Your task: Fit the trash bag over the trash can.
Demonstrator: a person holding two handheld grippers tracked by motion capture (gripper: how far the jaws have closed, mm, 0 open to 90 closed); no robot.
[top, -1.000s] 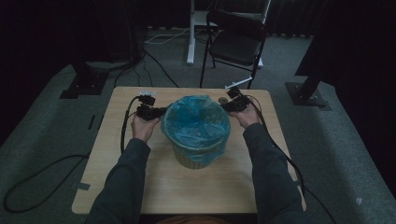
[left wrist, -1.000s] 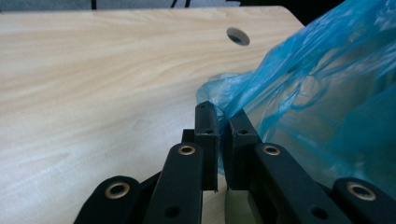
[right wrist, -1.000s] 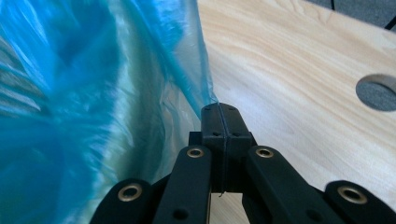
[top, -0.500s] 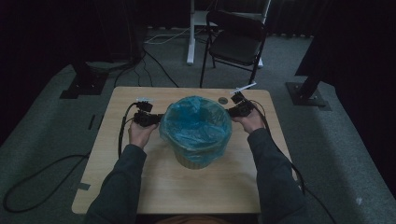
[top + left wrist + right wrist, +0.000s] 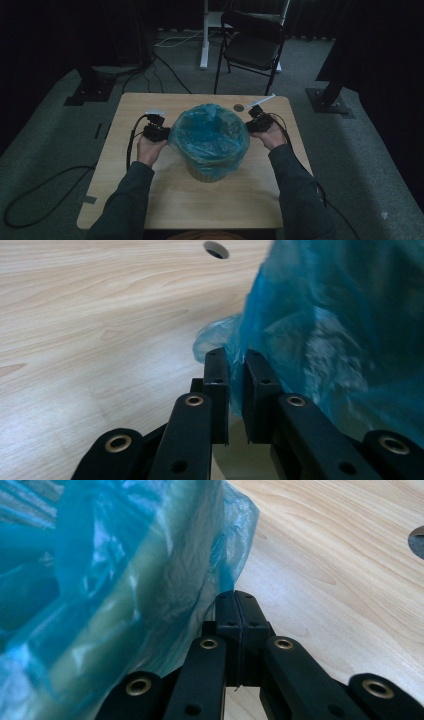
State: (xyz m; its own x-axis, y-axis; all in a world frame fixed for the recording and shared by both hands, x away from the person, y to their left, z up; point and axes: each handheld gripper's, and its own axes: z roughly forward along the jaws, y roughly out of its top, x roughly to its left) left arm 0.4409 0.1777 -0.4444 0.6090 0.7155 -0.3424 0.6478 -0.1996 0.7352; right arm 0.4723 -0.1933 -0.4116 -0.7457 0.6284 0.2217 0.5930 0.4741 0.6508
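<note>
A pale bin (image 5: pixel 212 174) lined with a blue plastic bag (image 5: pixel 210 135) stands mid-table. My left gripper (image 5: pixel 166 134) is at the bag's left side. In the left gripper view its jaws (image 5: pixel 235 357) stand a narrow slit apart and have just been opening, and the bag's film (image 5: pixel 325 325) hangs in the gap. My right gripper (image 5: pixel 251 125) is at the bag's right side. In the right gripper view its jaws (image 5: pixel 236 596) are pressed together, with the bag's edge (image 5: pixel 230 555) pinched at their tips.
The wooden table (image 5: pixel 150 200) has a round hole (image 5: pixel 239 107) behind the bin. Beyond the far edge stand a black folding chair (image 5: pixel 252 45) and a white post (image 5: pixel 205 35). Black stand bases (image 5: pixel 90 87) (image 5: pixel 327 100) flank the table, and cables lie on the floor.
Both hands have slid from the bin's far rim toward the person, along its left and right sides. The bag's rim now sits lower over the bin.
</note>
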